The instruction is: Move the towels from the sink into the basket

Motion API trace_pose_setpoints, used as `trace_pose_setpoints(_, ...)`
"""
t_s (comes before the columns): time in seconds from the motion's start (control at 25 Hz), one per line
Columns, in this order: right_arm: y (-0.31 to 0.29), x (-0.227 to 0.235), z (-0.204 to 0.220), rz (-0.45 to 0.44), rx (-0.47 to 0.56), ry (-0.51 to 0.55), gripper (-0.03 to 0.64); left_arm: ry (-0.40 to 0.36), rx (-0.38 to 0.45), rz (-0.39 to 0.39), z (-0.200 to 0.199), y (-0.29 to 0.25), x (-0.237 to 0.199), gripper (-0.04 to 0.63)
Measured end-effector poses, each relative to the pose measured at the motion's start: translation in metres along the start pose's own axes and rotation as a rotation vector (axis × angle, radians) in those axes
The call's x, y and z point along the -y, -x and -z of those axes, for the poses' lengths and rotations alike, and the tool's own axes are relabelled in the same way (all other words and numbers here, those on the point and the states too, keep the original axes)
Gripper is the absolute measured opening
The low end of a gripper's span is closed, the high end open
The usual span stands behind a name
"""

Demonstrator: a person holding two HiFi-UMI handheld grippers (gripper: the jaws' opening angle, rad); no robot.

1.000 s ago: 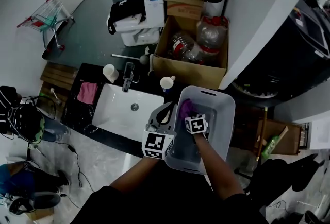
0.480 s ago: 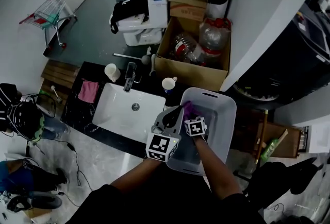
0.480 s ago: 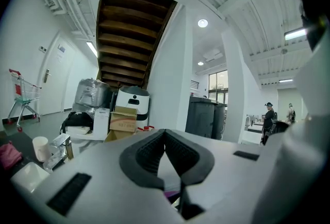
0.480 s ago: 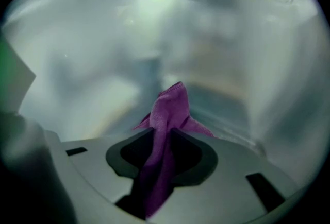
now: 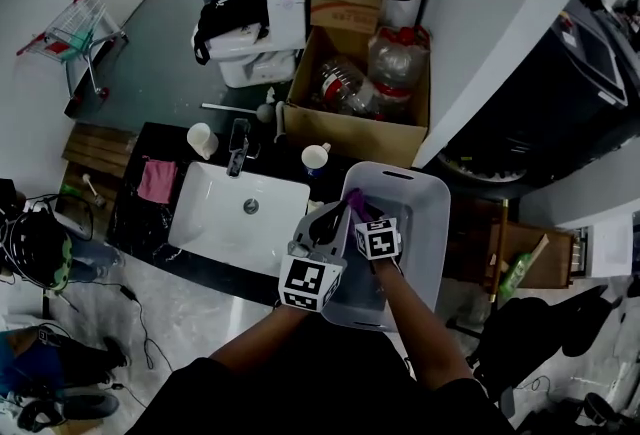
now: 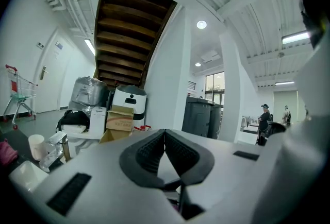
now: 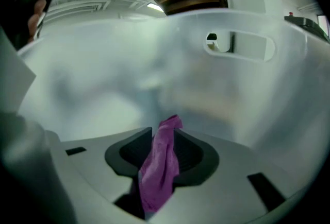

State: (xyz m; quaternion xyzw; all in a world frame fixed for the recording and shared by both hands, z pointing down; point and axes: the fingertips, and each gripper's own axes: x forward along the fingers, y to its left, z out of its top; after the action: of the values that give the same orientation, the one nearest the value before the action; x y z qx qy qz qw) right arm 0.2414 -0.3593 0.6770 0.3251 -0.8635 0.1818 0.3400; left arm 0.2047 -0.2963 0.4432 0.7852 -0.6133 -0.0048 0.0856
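At the far left we see a pink towel lying on the dark tabletop, just beside the white sink. Our left gripper hangs by the basket's left rim, jaws closed tip to tip and empty. Inside the pale basket our right gripper points downward. Its jaws have just been opening and stand partly apart, with a purple towel pinched between them
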Motion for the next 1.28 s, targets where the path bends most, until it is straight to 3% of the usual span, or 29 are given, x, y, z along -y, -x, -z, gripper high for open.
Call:
trace_pose_setpoints(0.52, 0.075, -0.053, -0.048, -0.063, 0.112, -0.031, 0.123, 0.056, 0.022, 0.058, 0.0, 0.005, -0.014, 0.014)
trace_pose_setpoints(0.92, 0.136, -0.069, -0.067, 0.066, 0.267, -0.059, 0.037, 0.073, -0.009, 0.157, 0.011, 0.025, -0.012, 0.014)
trace_pose_setpoints(1.28, 0.204, -0.098, -0.089, 0.147, 0.523, -0.036, 0.025, 0.027, 0.011, 0.158, 0.005, 0.062, 0.006, 0.014)
